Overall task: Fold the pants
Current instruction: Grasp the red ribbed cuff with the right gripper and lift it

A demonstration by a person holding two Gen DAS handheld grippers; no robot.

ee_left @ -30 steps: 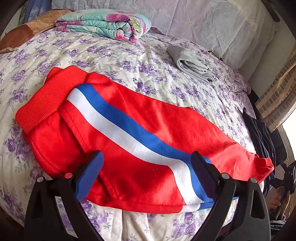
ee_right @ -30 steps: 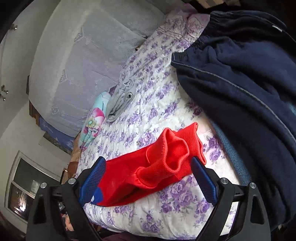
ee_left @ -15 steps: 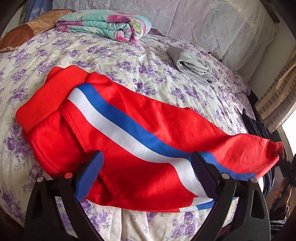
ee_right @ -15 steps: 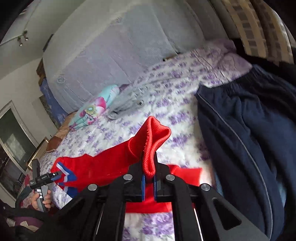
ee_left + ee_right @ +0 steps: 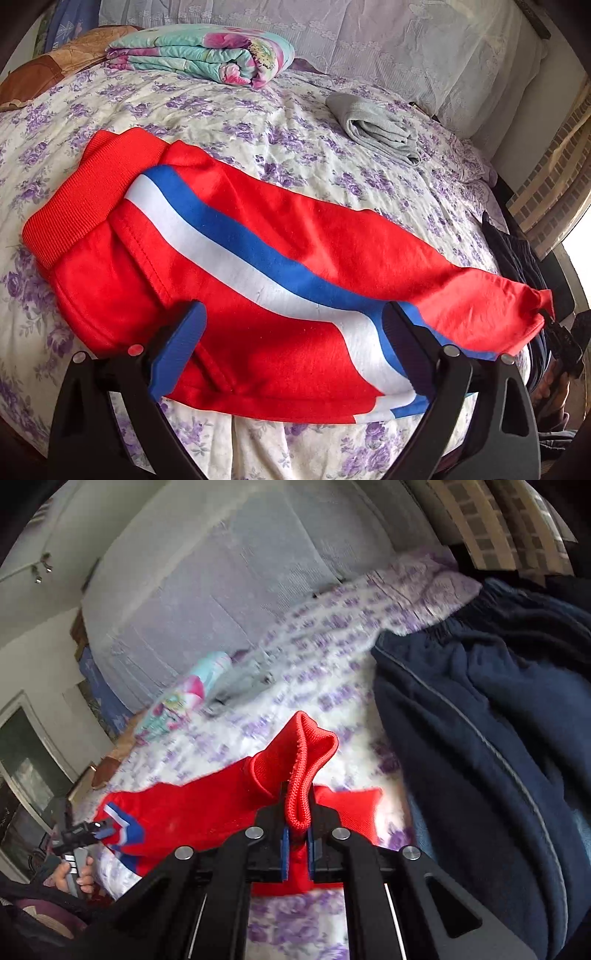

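Note:
Red pants [image 5: 258, 266] with a white and blue side stripe lie across the flowered bed, waistband at the left. My left gripper [image 5: 291, 350] is open just above the near edge of the pants, holding nothing. My right gripper [image 5: 297, 845] is shut on the red ribbed leg cuff [image 5: 303, 764] and holds it lifted off the bed. In the left wrist view the lifted cuff end [image 5: 532, 306] is at the far right, with the right gripper [image 5: 561, 339] pinching it.
A folded floral blanket [image 5: 207, 55] and a folded grey garment [image 5: 376, 125] lie at the back of the bed. Dark navy pants [image 5: 480, 738] lie to the right of the red cuff. The bed's near edge is right below my left gripper.
My right gripper closed on the red leg cuff and raised it. The leg end of the pants now hangs lifted and stretched to the right. My left gripper stayed open in place.

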